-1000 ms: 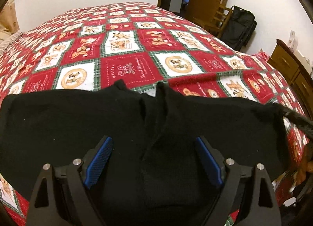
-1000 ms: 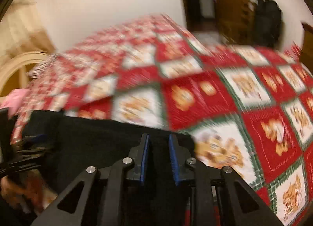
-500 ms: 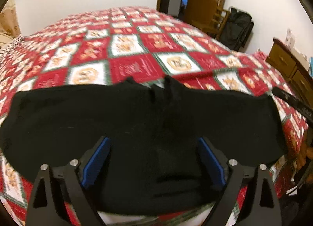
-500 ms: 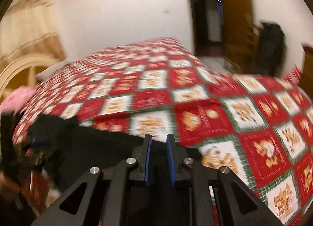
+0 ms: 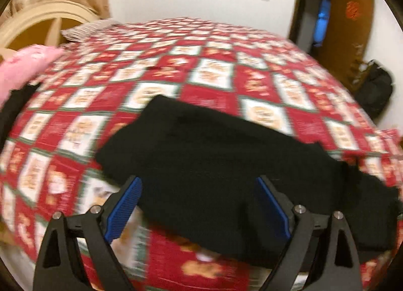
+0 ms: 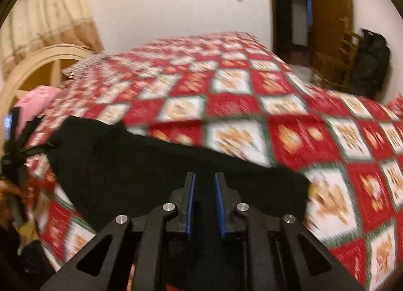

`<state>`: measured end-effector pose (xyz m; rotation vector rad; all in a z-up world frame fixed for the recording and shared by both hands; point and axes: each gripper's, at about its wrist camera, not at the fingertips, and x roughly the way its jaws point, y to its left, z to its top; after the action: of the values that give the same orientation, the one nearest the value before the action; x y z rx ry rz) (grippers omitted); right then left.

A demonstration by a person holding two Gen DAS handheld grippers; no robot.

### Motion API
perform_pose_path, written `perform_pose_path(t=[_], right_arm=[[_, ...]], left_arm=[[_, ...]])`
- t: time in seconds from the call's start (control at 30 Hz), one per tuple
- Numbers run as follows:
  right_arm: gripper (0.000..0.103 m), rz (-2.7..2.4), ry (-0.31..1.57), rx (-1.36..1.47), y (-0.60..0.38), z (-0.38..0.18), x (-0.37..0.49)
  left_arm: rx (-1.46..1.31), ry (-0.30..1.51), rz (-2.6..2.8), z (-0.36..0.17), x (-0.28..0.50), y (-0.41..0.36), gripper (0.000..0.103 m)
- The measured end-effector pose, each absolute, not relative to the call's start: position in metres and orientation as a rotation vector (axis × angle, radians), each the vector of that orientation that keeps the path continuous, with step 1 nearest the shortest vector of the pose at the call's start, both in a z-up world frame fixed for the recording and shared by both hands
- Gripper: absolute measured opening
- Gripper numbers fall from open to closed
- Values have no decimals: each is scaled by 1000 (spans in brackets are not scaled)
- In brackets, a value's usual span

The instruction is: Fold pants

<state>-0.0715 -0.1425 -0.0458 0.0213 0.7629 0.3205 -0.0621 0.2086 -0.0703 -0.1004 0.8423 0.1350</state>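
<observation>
Black pants (image 5: 226, 165) spread flat near the front edge of a bed (image 5: 201, 64) covered in a red, white and green checked quilt, both views smeared by motion blur. Left gripper (image 5: 199, 205) poised above the garment, blue-padded fingers (image 5: 123, 210) set wide apart, with nothing between them but the cloth lying beneath. Right gripper (image 6: 204, 205) low over the pants (image 6: 151, 170), fingers (image 6: 190, 205) drawn close with a narrow gap left between the pads; impossible to tell whether any fabric is pinched there. Pink pillow (image 5: 22, 64) at the bed's far left beside a cream arched headboard (image 6: 37, 64), beige curtain (image 6: 45, 13) above it. Brown door (image 6: 330, 13) and dark bag (image 6: 372, 64) by the wall at right.
</observation>
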Motion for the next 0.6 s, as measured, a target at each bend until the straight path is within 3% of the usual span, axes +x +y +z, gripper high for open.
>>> perform_pose_path(t=[0.33,0.6], right_arm=[[16,609,807,-109,3,-65,-50],[16,603,808,-149,14,-86,-56]], left_arm=[[-53,898,289,-83,-49,225,93],[-58,906,293,-88,-49,231,93]])
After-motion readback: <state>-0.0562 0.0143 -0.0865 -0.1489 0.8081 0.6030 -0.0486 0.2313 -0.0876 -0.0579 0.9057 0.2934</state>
